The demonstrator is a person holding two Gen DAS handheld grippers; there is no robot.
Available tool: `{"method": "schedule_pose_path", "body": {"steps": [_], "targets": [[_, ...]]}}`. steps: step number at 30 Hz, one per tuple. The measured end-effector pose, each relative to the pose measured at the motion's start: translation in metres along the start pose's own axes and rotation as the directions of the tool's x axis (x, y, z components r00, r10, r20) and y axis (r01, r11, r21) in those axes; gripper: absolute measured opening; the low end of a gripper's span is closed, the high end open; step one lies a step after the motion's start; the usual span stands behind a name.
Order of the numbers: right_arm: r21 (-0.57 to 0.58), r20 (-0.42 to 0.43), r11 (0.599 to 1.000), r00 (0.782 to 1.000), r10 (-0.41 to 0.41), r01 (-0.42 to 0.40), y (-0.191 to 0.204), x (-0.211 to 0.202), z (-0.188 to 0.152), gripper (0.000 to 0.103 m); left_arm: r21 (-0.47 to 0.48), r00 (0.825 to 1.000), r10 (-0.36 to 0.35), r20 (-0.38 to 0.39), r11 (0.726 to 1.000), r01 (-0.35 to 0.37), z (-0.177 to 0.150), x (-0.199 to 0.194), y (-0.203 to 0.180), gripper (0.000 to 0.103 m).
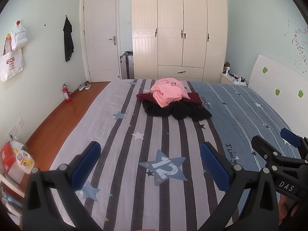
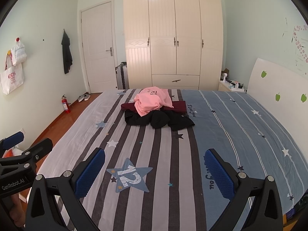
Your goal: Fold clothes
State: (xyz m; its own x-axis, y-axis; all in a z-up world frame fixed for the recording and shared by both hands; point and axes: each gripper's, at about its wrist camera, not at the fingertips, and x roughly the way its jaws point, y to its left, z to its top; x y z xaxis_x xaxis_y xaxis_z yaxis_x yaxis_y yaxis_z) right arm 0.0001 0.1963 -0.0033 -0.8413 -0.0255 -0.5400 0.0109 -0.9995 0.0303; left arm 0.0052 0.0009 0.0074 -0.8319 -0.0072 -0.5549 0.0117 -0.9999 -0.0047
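A pile of clothes lies on the far middle of the bed (image 1: 134,202): a crumpled pink shirt (image 1: 167,92) on top, a dark red garment (image 1: 144,96) under it and black garments (image 1: 177,111) in front. The pile also shows in the right wrist view, with the pink shirt (image 2: 152,101) on top. My left gripper (image 1: 150,165) is open and empty above the near part of the bed, far from the pile. My right gripper (image 2: 155,173) is open and empty beside it; it also shows at the right edge of the left wrist view (image 1: 273,142).
The bed has a striped grey and blue sheet (image 2: 240,134) with stars. A white headboard (image 2: 273,88) stands on the right. A cream wardrobe (image 1: 179,32), a door (image 1: 101,36) and a suitcase (image 1: 127,65) stand behind. Wooden floor (image 1: 57,119) with a fire extinguisher (image 1: 66,93) lies left.
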Motion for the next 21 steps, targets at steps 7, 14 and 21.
{"method": "schedule_pose_path", "body": {"steps": [7,14,21], "targets": [[0.002,0.002,1.000,1.000,-0.002,0.002,-0.0002,-0.0010,-0.0012,0.102,0.002,1.000,-0.001,0.004,1.000,0.001,-0.0003,-0.0023,-0.0015,0.102],[0.002,0.004,1.000,1.000,-0.004,0.004,-0.0001,-0.0038,-0.0028,0.102,0.002,1.000,-0.002,0.003,1.000,0.002,-0.0019,-0.0049,-0.0022,0.102],[0.004,0.006,1.000,1.000,-0.003,0.003,0.0000,-0.0080,-0.0053,0.102,0.001,1.000,0.002,0.002,1.000,-0.002,-0.0011,-0.0089,-0.0032,0.102]]}}
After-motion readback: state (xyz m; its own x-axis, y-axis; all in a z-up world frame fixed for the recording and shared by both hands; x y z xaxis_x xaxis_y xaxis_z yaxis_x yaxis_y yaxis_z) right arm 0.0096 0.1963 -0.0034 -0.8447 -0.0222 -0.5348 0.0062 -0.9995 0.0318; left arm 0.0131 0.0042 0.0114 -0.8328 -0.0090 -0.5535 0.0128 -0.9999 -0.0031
